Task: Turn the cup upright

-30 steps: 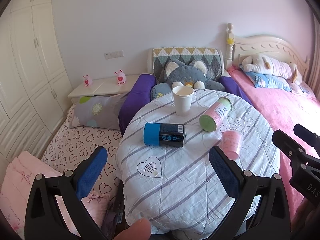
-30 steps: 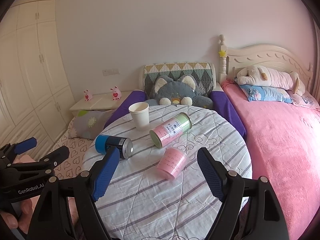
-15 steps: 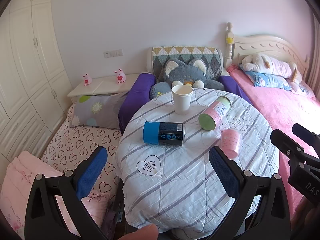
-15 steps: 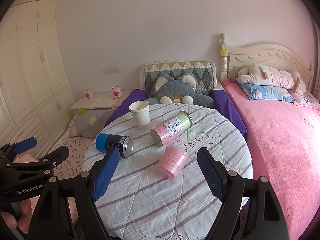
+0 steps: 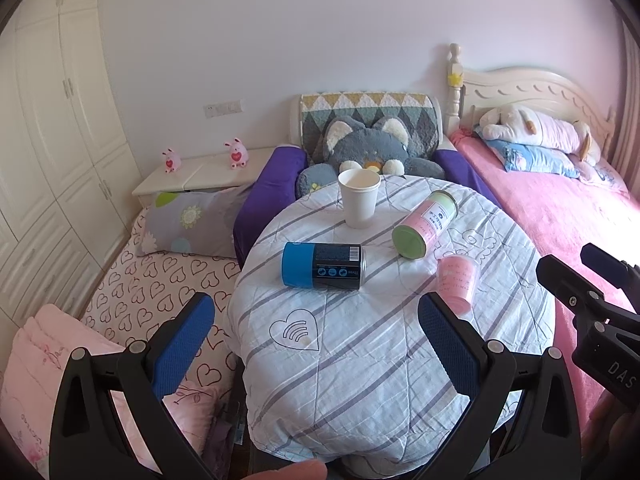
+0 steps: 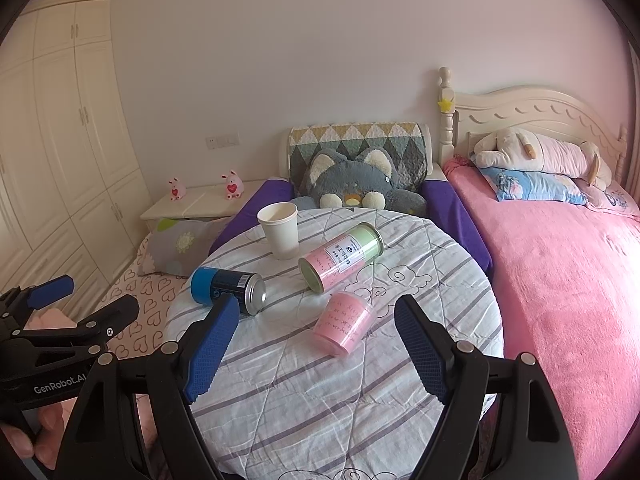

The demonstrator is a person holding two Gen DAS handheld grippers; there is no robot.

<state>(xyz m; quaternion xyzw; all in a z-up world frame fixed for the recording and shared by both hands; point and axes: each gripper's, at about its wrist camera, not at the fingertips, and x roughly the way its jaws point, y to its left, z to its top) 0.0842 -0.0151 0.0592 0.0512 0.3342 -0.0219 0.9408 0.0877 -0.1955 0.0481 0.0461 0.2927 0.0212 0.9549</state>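
Barely any shift against a second ago: a slight drift of the table [image 5: 360, 380] leftward in the left wrist view, nothing on it displaced, both grippers at the same stand-off from it.

Left gripper [image 5: 314, 308]: jaws wide apart, holding nothing, hovering at the near edge of the table. Right gripper [image 6: 317, 304]: jaws likewise spread and empty, pointed at the pink cup [image 6: 344, 322], which shows just between and beyond the blue pads.

Pink cup [image 5: 458, 284]: lying on its side on the striped cloth, toward the table's right part, just beside the pink-green tin [image 5: 424, 224], apart from the blue can [image 5: 322, 266]. Tin and can also on their sides. White cup [image 5: 359, 198]: standing upright, mouth up, at the far edge.

Judged from this alone: done for the white cup, if that is the one meant, since it already stands as asked; open for the pink cup, which lies tipped over and free of any grip. For that one, all of the grasp, lift, turn and set-down left to do.
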